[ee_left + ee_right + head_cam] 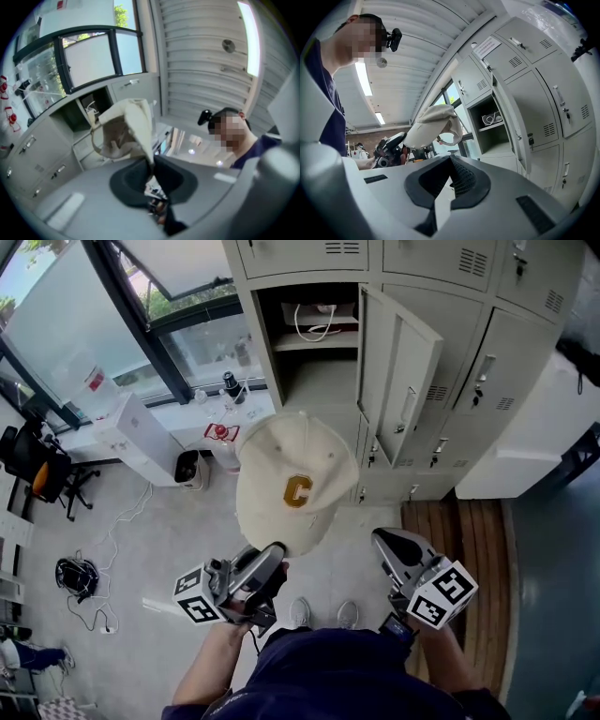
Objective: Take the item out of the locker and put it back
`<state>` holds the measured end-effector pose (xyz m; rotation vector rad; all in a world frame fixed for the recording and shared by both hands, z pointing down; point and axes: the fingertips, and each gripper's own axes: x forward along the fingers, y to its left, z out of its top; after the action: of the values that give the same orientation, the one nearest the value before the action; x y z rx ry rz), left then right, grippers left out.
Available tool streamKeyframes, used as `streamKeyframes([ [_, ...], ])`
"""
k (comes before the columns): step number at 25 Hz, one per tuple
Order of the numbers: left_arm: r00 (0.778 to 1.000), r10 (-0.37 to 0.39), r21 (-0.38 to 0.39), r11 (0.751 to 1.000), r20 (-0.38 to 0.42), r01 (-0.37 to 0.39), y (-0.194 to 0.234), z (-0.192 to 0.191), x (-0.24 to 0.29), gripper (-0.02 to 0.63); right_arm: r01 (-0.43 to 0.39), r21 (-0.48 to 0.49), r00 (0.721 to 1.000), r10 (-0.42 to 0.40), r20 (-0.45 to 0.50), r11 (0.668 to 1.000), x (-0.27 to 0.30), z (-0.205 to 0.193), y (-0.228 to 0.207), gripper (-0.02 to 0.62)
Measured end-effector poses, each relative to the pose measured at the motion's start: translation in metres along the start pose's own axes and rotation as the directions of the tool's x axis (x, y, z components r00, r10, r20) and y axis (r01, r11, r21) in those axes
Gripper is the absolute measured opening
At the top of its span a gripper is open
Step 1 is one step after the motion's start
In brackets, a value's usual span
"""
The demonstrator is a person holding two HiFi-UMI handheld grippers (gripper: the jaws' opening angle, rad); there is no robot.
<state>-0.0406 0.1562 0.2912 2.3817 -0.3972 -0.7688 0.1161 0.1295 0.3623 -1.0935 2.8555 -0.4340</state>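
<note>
Head view, looking steeply down at a person's arms in front of a bank of grey lockers. At the centre of the frame a cream baseball cap hangs in the air, outside the locker, well above the pale floor. A gold-brown capital letter "C" is stitched on the cap's front; no other writing on it can be read.

The left hand-held gripper, at lower centre-left, pinches the cap by its edge. In the left gripper view the cream fabric runs down into the dark pads, which are closed on it.

The right hand-held gripper sits at lower right, apart from the cap. In its own view the ridged pads are pressed together at the tips with nothing between them, and the cap shows beyond them to the left.

At top centre one locker stands open, its door swung out to the right. A looped white cable lies on the upper shelf; the space below it is bare.

In the right gripper view a white notice is stuck high on the lockers; its print is too small to read. A red-and-white sign left of the cap is also unreadable.
</note>
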Motion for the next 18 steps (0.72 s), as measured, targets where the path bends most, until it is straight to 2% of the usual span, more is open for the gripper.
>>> streamKeyframes([
  [6, 1.0, 0.007, -0.02, 1.0, -0.024, -0.007, 0.014, 0.014, -0.023, 0.021, 0.025, 0.0, 1.0, -0.025, 0.016, 1.0, 0.031, -0.002, 0.012, 0.006],
  [18, 0.998, -0.051, -0.052, 0.997, -0.04, 0.049, 0.034, 0.038, -0.028, 0.021, 0.077, -0.016, 0.997, -0.077, 0.0, 0.997, 0.056, -0.002, 0.021, 0.006],
])
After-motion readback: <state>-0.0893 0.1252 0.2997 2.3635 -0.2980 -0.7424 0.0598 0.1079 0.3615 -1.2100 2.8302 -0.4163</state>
